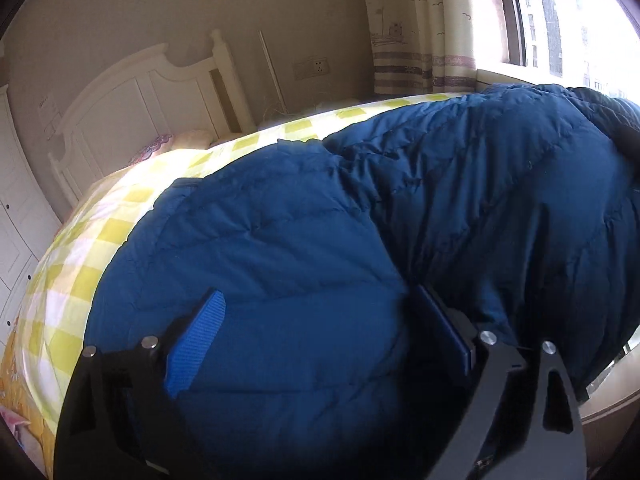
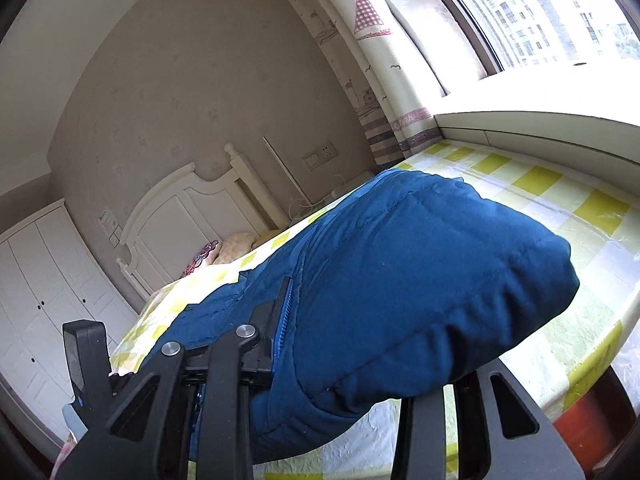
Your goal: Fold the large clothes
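Observation:
A large blue padded jacket (image 1: 400, 208) lies bunched on a bed with a yellow checked sheet (image 1: 80, 264). My left gripper (image 1: 320, 320) stands wide around a puffy bulge of it. The blue left pad (image 1: 196, 340) shows its face and the right finger (image 1: 444, 328) lies against a fold, so the jaws are open around the cloth. In the right wrist view, a thick fold of the jacket (image 2: 420, 280) is lifted off the sheet (image 2: 560, 200). My right gripper (image 2: 352, 320) is shut on it. Its left finger (image 2: 280, 312) presses the fabric, and the other finger is hidden under the fold.
A white headboard (image 1: 132, 112) and patterned pillows (image 2: 224, 252) stand at the far end. White wardrobe doors (image 2: 44, 280) line the left. A curtain (image 1: 404, 40), a window (image 2: 540, 12) and a sill ledge (image 2: 520, 128) border the bed's far side. The bed's near edge (image 2: 624, 320) drops off at right.

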Available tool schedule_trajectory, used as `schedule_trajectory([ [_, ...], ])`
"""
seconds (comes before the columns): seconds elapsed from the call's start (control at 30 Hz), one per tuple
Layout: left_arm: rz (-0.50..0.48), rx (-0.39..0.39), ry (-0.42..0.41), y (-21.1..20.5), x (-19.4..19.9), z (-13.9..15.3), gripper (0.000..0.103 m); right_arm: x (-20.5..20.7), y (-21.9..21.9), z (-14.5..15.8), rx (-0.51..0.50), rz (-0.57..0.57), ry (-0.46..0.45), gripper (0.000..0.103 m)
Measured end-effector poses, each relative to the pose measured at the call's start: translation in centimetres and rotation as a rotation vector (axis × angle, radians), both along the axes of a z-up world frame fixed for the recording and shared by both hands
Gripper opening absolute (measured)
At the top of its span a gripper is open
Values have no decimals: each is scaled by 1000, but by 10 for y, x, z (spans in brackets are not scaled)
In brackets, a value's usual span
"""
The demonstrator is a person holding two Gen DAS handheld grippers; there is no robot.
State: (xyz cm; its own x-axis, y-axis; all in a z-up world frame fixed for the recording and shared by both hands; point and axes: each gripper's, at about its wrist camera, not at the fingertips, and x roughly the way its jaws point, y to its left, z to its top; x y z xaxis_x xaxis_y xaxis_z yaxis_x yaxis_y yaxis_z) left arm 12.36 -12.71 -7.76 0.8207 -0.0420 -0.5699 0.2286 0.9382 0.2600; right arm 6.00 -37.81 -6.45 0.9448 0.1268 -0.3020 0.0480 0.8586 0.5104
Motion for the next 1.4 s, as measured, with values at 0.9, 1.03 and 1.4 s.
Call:
schedule_trajectory([
  [0.9,-234,-1254,452,309,93,12,101,42,341,-50,-1564,439,-176,38],
  [1.03,-253,-1058,520,267,124,31,101,38,326,-39,-1496,415,-224,36],
  [1.4,-290,-710,659,186,205,38,86,33,315,-50,-1580,442,-280,45],
])
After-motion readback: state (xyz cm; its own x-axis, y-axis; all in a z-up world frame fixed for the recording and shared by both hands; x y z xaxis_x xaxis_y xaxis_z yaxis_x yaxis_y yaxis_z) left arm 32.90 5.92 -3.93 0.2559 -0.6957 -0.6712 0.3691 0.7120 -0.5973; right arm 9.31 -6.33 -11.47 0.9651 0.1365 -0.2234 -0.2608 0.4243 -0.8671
